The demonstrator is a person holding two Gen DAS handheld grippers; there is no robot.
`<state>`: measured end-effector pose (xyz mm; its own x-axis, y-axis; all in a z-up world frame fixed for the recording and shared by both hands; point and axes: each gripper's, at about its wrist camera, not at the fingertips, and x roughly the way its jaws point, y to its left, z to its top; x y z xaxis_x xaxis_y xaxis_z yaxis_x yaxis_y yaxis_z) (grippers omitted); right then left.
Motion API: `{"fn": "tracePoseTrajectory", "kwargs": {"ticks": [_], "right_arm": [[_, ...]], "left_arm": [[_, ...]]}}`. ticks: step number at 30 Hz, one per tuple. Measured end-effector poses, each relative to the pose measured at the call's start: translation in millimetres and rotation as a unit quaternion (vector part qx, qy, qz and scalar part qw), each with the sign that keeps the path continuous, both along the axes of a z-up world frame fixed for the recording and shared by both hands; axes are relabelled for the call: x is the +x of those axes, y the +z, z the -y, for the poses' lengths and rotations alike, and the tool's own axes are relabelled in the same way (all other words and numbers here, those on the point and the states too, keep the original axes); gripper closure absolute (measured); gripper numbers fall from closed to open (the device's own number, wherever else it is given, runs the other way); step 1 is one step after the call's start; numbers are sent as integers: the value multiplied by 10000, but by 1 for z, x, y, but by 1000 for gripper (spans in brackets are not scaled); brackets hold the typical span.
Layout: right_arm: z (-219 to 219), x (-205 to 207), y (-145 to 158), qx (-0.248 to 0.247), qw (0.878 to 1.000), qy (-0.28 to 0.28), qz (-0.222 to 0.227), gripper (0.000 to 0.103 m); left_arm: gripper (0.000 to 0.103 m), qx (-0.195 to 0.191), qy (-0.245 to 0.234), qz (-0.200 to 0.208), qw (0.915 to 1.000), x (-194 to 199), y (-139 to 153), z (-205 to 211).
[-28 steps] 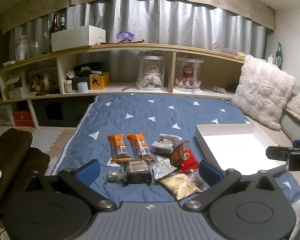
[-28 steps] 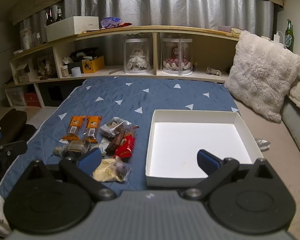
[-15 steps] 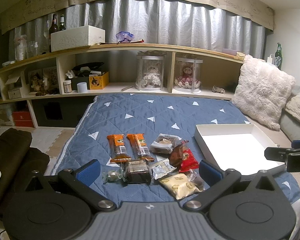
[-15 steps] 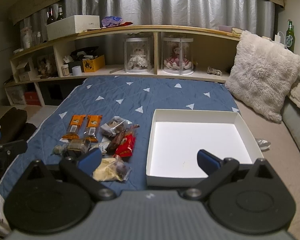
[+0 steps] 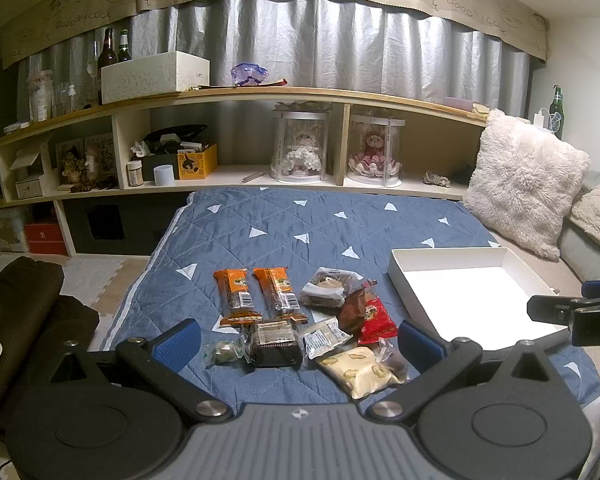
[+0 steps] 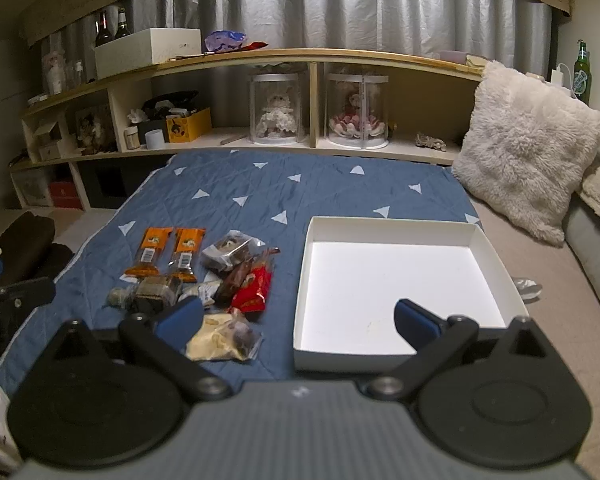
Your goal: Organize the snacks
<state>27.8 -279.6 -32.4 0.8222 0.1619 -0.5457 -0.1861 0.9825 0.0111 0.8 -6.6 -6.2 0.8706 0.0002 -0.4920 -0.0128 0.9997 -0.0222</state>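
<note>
Almost nothing has changed over the last second: both grippers hover as before, so organizing has not begun, and the one white box (image 6: 396, 236) on the blue quilt (image 5: 300, 220) holds nothing. The left gripper (image 5: 298, 338) and right gripper (image 6: 298, 318) are spread wide and grip nothing. Left of the box lie nine snacks: two orange bars (image 5: 256, 292), a clear-wrapped cake (image 5: 328, 282), a brown packet (image 5: 352, 308), a red packet (image 5: 376, 316), a dark cake (image 5: 276, 340), a yellow packet (image 5: 360, 368), a small white packet (image 5: 326, 336), and a green candy (image 5: 222, 352).
</note>
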Motion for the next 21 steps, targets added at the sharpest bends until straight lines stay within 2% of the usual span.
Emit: {"fn": "tracePoseTrajectory", "kwargs": {"ticks": [21], "right_arm": [[-1, -1, -1, -12, 10000, 17, -5, 1]], "left_arm": [[0, 0, -1, 0, 10000, 0, 0, 0]]}}
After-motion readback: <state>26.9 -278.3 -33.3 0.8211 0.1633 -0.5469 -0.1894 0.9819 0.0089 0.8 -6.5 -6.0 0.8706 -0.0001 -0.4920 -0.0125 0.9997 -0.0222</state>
